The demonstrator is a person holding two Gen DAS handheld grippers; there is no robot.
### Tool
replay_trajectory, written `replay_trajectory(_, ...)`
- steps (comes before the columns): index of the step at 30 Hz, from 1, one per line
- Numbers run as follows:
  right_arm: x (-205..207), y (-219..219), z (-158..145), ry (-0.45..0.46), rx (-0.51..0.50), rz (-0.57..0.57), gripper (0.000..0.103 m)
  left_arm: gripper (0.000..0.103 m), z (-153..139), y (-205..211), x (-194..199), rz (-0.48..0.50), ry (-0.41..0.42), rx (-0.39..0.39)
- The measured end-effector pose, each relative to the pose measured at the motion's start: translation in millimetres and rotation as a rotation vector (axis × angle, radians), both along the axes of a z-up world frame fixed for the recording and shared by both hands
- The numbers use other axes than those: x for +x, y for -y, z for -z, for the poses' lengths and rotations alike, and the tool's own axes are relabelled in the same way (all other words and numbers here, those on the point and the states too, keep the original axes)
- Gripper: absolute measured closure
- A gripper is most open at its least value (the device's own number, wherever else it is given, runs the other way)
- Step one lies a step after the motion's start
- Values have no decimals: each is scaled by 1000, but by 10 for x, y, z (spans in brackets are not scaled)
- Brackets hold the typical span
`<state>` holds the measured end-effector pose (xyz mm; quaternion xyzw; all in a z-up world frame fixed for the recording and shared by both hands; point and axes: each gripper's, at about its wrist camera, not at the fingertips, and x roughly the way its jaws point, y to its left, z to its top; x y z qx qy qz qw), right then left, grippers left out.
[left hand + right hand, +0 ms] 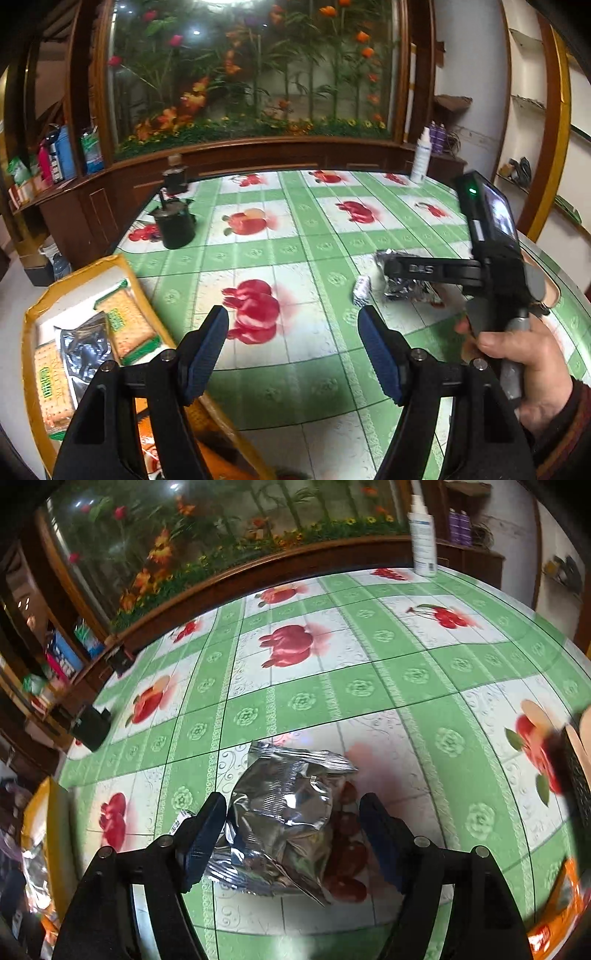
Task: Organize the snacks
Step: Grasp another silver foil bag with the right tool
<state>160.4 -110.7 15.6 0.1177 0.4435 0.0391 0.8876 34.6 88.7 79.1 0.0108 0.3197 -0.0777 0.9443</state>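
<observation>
A crumpled silver foil snack packet (284, 812) lies on the green fruit-print tablecloth (332, 686). My right gripper (293, 834) is open and straddles it; the left finger is at the packet's edge and the right finger stands clear of it. A small white wrapper (181, 818) lies just left of that gripper. My left gripper (295, 350) is open over bare cloth with nothing between its fingers. To its left sits a yellow box (37, 314) holding cracker packets (125, 317) and a silver packet (85, 347). The same foil packet (406, 288) shows to the right under the other tool, which a hand (524, 365) holds.
Two black pots (173, 225) stand at the table's far left. A white spray bottle (421, 158) is at the far right edge. A wooden cabinet with a flower display (251, 74) runs behind the table. An orange packet (554, 904) sits at the near right.
</observation>
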Motion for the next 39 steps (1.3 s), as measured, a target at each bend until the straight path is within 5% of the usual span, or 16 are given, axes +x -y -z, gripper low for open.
replay_trajectory(4,22,-134,22,48,-115,-60,24,31,62,48,7,19,-22,-5)
replay_trajectory(8,-7,-213,38,66,-190,-121,37,31,117,81,39,42,-59,-35)
replay_trajectory(15,-50,181,-78,52,-6,-37,38,31,190,297,236,91,-192,-123)
replay_trajectory(20,-104,448,-188,58,120,30,38,35,309,550,632,57,-292,-98)
replay_trajectory(26,-150,525,-291,79,141,44,38,42,516,704,994,16,-366,-71)
replay_trajectory(29,-143,548,-300,73,162,46,38,64,575,794,1076,14,-377,-48)
replay_trajectory(35,-151,500,-306,71,170,31,38,90,623,817,1096,-12,-339,-27)
replay_trajectory(39,-172,415,-309,71,152,5,38,90,616,681,886,-24,-331,-63)
